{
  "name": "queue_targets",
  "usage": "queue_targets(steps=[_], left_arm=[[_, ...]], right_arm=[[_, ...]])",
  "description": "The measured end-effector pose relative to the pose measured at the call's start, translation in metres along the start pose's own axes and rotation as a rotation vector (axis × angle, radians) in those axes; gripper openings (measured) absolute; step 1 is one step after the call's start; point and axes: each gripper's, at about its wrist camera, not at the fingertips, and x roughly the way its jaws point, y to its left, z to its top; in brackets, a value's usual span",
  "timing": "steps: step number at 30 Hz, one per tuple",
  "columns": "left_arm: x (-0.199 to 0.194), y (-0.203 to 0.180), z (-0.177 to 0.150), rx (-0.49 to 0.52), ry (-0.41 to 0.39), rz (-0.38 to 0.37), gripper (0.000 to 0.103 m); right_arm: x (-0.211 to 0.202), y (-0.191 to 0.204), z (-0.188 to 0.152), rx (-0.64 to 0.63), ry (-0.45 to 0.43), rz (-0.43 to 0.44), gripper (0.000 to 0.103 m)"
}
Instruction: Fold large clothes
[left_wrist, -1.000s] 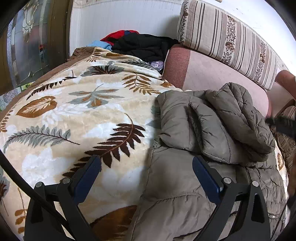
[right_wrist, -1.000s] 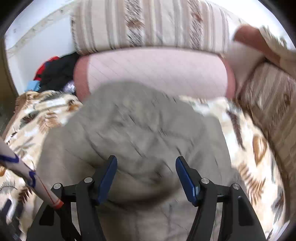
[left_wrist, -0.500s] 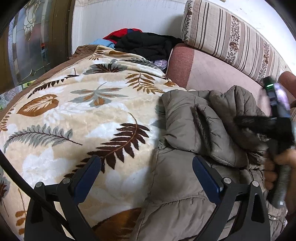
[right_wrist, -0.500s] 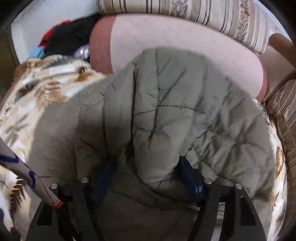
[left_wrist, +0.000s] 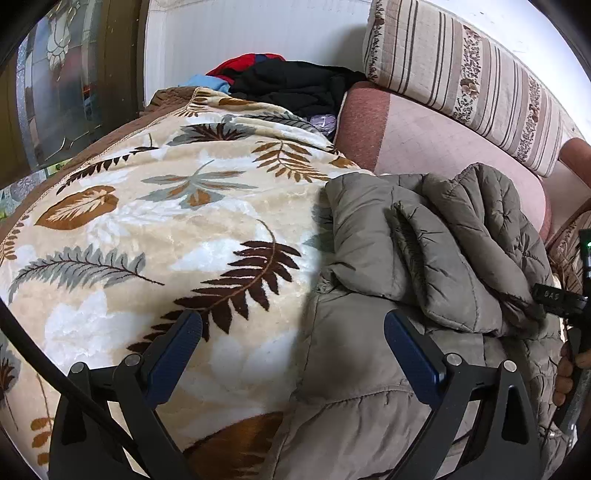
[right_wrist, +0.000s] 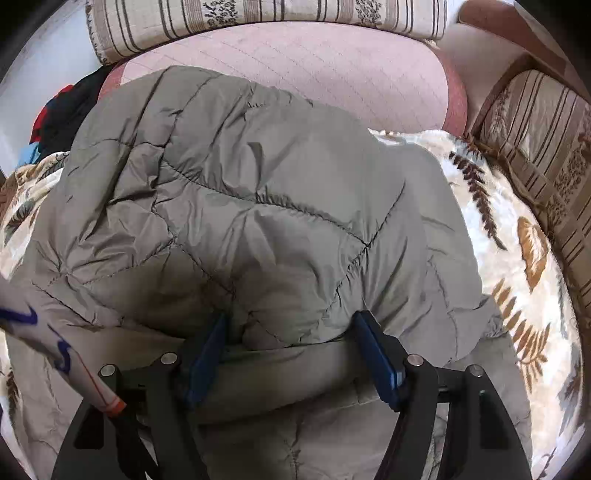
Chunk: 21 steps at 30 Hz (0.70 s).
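An olive-grey puffer jacket (left_wrist: 424, 258) lies bunched on a leaf-patterned blanket (left_wrist: 166, 229), its upper part folded over in thick rolls. My left gripper (left_wrist: 295, 332) hovers open above the jacket's left edge, where it meets the blanket, and holds nothing. In the right wrist view the jacket (right_wrist: 258, 203) fills the frame. My right gripper (right_wrist: 291, 332) is pushed down into it, open, with a puffy fold bulging between the blue pads (right_wrist: 376, 354). A black part of the right gripper (left_wrist: 561, 295) and a hand (left_wrist: 569, 369) show at the left view's right edge.
A pile of black, red and blue clothes (left_wrist: 295, 85) lies at the blanket's far end. A pink cushion (left_wrist: 424, 140) and a striped cushion (left_wrist: 461, 74) stand behind the jacket. Another striped cushion (right_wrist: 546, 155) borders the right side. A black cable (left_wrist: 22, 350) crosses the lower left.
My right gripper has dropped onto the jacket, and a fold now sits between its fingers. The left gripper has stayed where it was.
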Motion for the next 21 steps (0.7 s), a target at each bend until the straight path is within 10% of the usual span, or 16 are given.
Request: queue_targets(steps=[5, 12, 21], left_arm=[[0.0, 0.003, 0.002, -0.01, 0.0, -0.009, 0.098], [-0.001, 0.002, 0.002, 0.0, 0.001, 0.002, 0.098], [-0.022, -0.004, -0.005, 0.037, -0.055, 0.056, 0.098]], right_arm=[[-0.052, 0.039, -0.004, -0.093, -0.178, -0.002, 0.076], [-0.004, 0.073, -0.024, -0.142, -0.045, 0.005, 0.082], [-0.1, 0.001, -0.062, -0.14, -0.178, 0.012, 0.082]])
